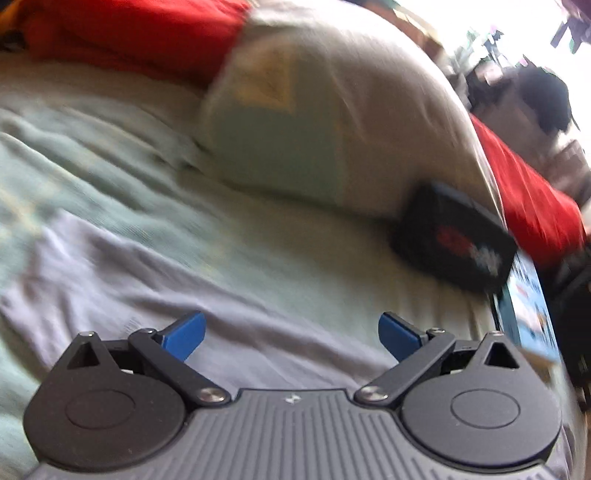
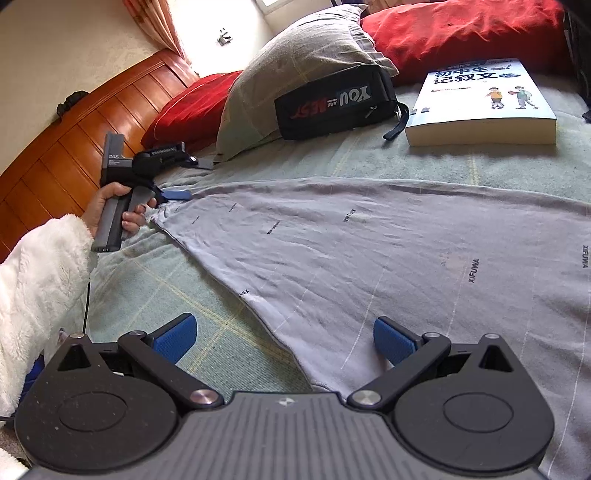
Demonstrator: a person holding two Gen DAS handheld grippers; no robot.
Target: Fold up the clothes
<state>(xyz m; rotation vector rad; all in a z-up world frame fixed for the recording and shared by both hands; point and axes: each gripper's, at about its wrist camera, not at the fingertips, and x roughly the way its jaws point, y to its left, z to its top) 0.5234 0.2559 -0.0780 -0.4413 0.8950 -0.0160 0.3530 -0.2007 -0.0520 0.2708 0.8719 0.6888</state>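
Right gripper (image 2: 284, 338) hung with blue pads spread wide, released, over the near edge of the pale lilac-grey printed cotton shirt (image 2: 369, 251), which lay flat on the green checked bedspread (image 2: 155, 280). Left gripper (image 1: 291, 334) also released, jaws apart above the shirt's far corner, held by a hand (image 2: 110, 210) in a white fleece sleeve (image 2: 40, 277). Beyond: black zip pouch (image 2: 332, 107), white paperback book (image 2: 484, 99), grey-green pillow (image 2: 291, 74), red cushion (image 2: 461, 33).

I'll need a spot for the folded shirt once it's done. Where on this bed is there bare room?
Bare green blanket lies open between the grey shirt's slanted edge and the white sleeve. A narrower strip runs between the shirt's far edge and the book. By the headboard it is crowded: grey pillow, black pouch, red cushions.
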